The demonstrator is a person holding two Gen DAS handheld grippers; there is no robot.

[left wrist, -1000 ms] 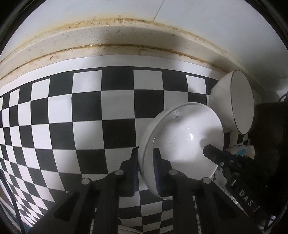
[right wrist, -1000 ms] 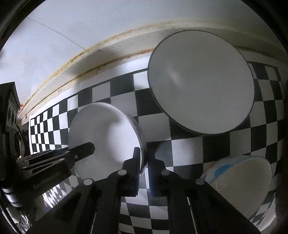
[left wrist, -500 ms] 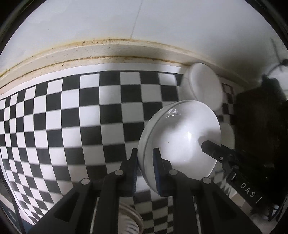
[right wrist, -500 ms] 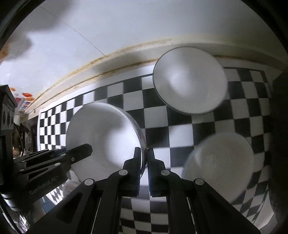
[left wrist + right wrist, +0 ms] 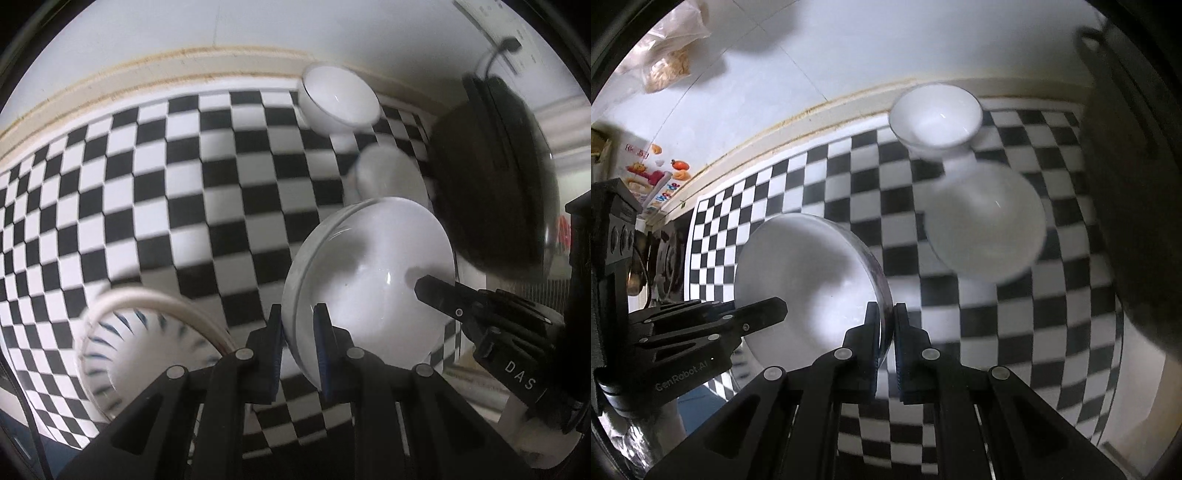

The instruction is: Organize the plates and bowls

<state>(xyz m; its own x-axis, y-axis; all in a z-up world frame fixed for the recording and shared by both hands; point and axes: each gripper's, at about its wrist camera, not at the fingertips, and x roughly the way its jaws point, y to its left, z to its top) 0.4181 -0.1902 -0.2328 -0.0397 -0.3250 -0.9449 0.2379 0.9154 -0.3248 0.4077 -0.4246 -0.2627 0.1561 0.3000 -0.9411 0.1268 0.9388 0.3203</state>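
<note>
Both grippers hold one white bowl (image 5: 373,280) by opposite rims, lifted above the checkered mat (image 5: 184,177). My left gripper (image 5: 297,332) is shut on its left rim. My right gripper (image 5: 885,332) is shut on its right rim; the bowl also shows in the right wrist view (image 5: 809,284). A small white bowl (image 5: 338,98) and a larger white bowl (image 5: 388,177) lie on the mat near the back; both also show in the right wrist view, small (image 5: 936,118) and larger (image 5: 986,225). A bowl with blue stripes (image 5: 136,339) sits at the lower left.
A big dark round pot or lid (image 5: 495,177) stands at the right edge of the mat, also seen in the right wrist view (image 5: 1137,184). A white tiled wall (image 5: 258,33) with a cream ledge runs behind the mat. A plastic bag (image 5: 668,55) hangs on the wall.
Both grippers have risen and pulled back with the bowl held between them. The bowls on the mat look smaller and farther away, and the blue-striped bowl has come into the left view.
</note>
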